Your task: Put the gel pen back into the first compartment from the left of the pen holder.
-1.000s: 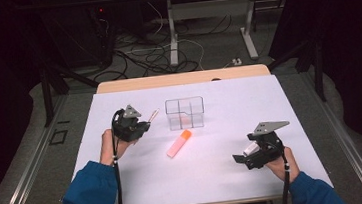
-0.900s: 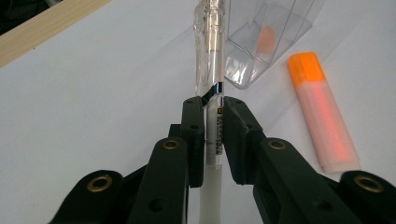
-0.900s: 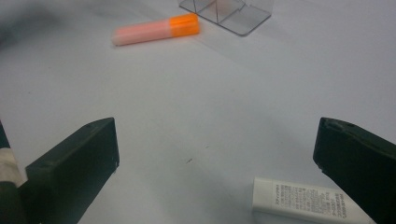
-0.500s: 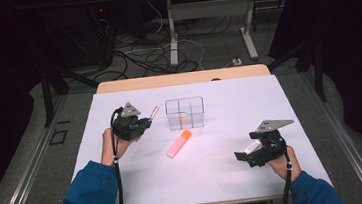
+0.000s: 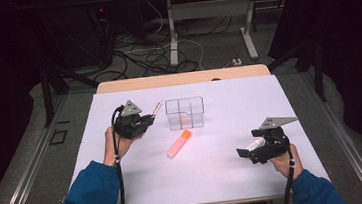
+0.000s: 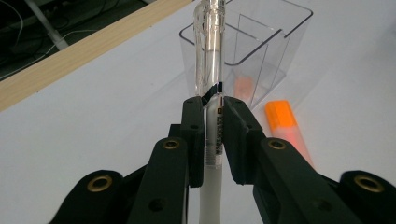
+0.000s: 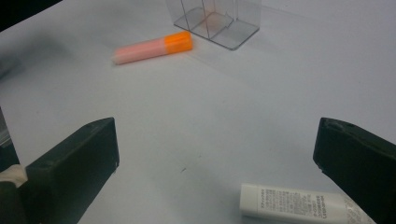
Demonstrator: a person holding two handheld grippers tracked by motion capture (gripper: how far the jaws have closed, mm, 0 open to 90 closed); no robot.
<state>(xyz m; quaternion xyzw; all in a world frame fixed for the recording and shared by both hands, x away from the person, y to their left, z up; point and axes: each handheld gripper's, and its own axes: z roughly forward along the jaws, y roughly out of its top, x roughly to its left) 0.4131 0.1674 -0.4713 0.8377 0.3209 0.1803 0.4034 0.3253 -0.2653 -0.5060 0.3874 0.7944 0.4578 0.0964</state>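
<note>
My left gripper is shut on a clear-and-white pen, which points toward the clear divided box. An orange-capped pink highlighter lies on the white tabletop in front of the box. At the right, my right gripper stands wide open just above the table. A white printed tube lies on the table close to its right jaw, not gripped.
The white table surface has bare room between the two hands. A wooden edge runs along the far side. Beyond it the floor holds cables and the metal legs of another table.
</note>
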